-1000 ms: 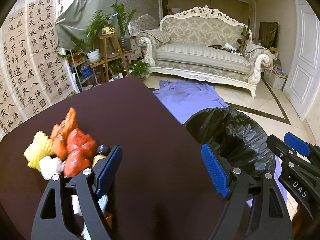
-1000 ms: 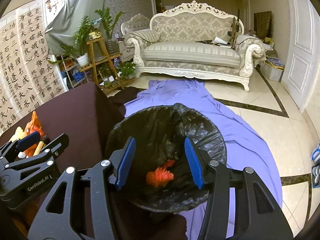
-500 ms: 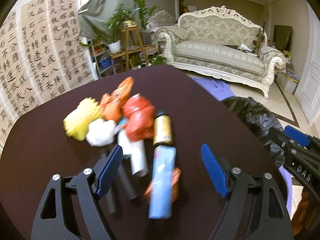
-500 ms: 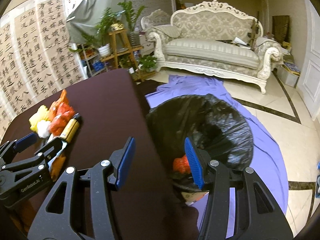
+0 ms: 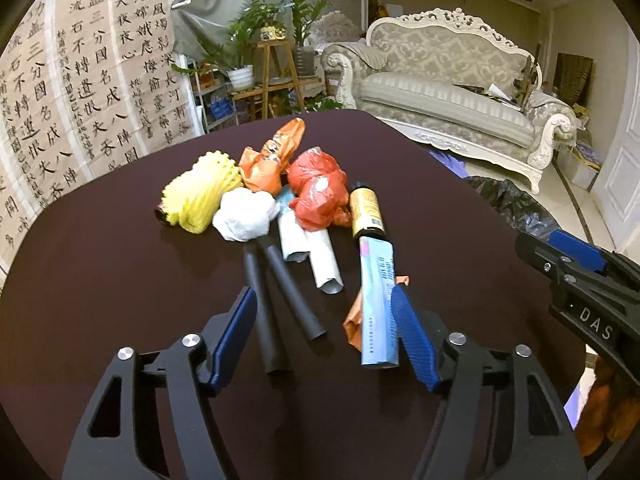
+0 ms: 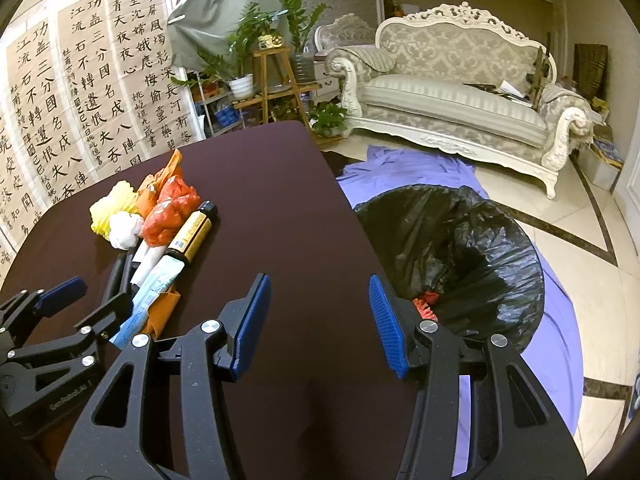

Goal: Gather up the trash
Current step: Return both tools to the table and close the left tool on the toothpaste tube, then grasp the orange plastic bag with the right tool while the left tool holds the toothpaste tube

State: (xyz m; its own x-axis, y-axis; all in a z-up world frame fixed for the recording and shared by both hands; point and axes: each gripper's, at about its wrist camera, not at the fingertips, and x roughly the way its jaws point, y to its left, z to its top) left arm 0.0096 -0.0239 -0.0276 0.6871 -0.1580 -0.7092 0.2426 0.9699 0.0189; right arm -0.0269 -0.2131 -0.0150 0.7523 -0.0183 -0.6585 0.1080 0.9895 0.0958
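Swinging off the black-lined bin [image 6: 452, 264] and back over the dark table [image 5: 120, 280], the left gripper [image 5: 324, 336] now frames the trash pile, which sat at the view's left edge a second ago. Its jaws have just been closing but stand part open, pads touching nothing; the two black tubes [image 5: 280, 296] lie between them, and the blue-white packet [image 5: 376, 304] sits just beside the right pad. Reads as lining up the next pick (tubes most likely). Both tubes lie flat, side by side, long axes running away from the claw toward the white paper wad [image 5: 244, 216], so the jaws straddle them crosswise. The right gripper [image 6: 320, 320] hangs part open and empty over the table edge beside the bin, which already holds something red-orange.
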